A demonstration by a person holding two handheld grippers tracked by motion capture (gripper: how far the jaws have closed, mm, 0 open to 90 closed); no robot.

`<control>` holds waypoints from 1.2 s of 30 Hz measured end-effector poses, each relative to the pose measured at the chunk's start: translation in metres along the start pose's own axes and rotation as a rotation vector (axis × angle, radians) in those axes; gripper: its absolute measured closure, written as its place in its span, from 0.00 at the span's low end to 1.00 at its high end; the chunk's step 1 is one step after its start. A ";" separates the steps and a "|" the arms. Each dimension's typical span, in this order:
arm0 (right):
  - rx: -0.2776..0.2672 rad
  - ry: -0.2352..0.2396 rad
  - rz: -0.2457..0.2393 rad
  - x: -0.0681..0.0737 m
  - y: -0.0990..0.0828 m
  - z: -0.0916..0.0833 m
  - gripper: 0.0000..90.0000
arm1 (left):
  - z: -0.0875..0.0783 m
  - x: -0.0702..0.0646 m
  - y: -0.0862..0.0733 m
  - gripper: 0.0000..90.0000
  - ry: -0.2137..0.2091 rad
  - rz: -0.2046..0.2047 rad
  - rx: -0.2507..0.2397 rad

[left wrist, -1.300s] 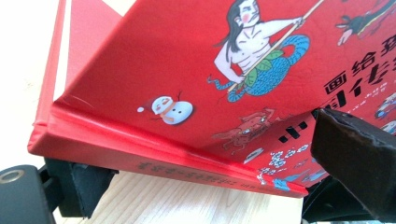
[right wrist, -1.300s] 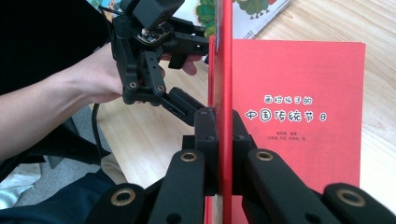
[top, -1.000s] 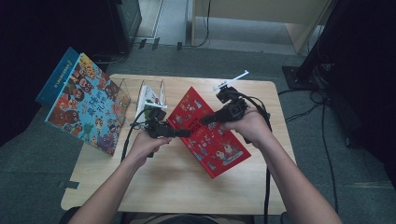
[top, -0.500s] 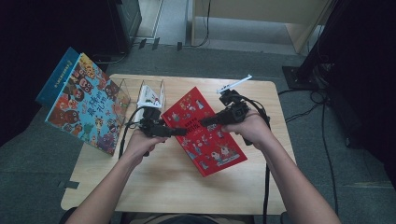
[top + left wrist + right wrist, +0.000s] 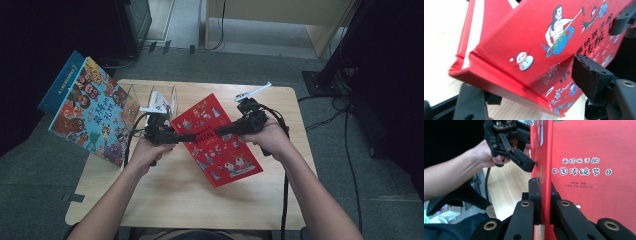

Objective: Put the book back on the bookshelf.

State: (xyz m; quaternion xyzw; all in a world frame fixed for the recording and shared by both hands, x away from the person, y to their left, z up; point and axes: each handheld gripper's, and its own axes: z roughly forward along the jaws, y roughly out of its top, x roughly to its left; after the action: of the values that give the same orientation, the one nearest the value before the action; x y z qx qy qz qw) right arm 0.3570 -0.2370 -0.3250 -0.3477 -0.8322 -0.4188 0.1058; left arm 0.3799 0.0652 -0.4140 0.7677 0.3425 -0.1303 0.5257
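In the high view the light falls evenly from above on the surface (image 5: 190, 200), while the room's left and right edges sink into near black. Shadows under the forearms are soft and faint. That view is slightly soft and grainy. In the left gripper view the surface at upper left is blown out to white, the red book (image 5: 564, 32) is a little blurred, and the near jaws are out of focus. The right gripper view is sharper, with a dark upper left corner.

High view overhead; both tong views close, sharing the red book (image 5: 216, 139).
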 end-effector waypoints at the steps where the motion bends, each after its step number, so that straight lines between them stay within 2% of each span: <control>1: 0.000 -0.001 -0.005 -0.001 0.000 0.000 0.99 | -0.002 -0.001 0.000 0.38 0.000 0.005 -0.008; 4: -0.004 0.020 -0.022 -0.006 -0.002 -0.002 0.99 | -0.006 0.000 0.001 0.46 -0.020 0.004 -0.032; 8: -0.015 0.044 -0.020 -0.008 -0.002 -0.002 0.99 | -0.009 -0.001 0.001 0.49 -0.042 0.009 -0.045; 16: -0.026 0.103 -0.041 -0.009 -0.005 -0.004 0.99 | -0.016 -0.006 0.007 0.52 -0.060 0.062 -0.035; 19: -0.039 0.119 -0.042 -0.009 -0.005 -0.005 0.99 | -0.018 -0.008 0.011 0.51 -0.055 0.070 -0.036; 20: -0.049 0.128 -0.044 -0.009 -0.006 -0.006 0.99 | -0.018 -0.008 0.014 0.49 -0.061 0.059 -0.023; 21: -0.049 0.126 -0.056 -0.009 -0.006 -0.006 0.99 | -0.017 -0.009 0.016 0.49 -0.060 0.060 -0.020; 25: -0.050 0.131 -0.045 -0.008 -0.007 -0.007 0.99 | -0.015 -0.009 0.018 0.44 -0.065 0.046 -0.016; 28: -0.045 0.135 -0.057 -0.008 -0.008 -0.006 0.99 | -0.011 -0.010 0.019 0.38 -0.082 0.027 -0.007; 29: -0.044 0.143 -0.058 -0.007 -0.009 -0.005 0.99 | -0.009 -0.010 0.020 0.35 -0.108 0.019 -0.003; 30: -0.044 0.143 -0.058 -0.007 -0.009 -0.005 0.99 | -0.009 -0.010 0.020 0.35 -0.108 0.019 -0.003; 33: -0.040 0.145 -0.072 -0.007 -0.010 -0.004 0.99 | -0.010 -0.012 0.020 0.39 -0.121 0.033 -0.005; 36: -0.018 0.135 -0.080 -0.008 -0.010 -0.001 0.99 | -0.012 -0.011 0.019 0.49 -0.161 0.050 0.000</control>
State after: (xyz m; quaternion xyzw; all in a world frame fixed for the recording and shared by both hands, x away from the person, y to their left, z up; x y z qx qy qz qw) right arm 0.3561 -0.2461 -0.3344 -0.2860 -0.8325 -0.4529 0.1417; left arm 0.3826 0.0679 -0.3889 0.7630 0.2798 -0.1785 0.5548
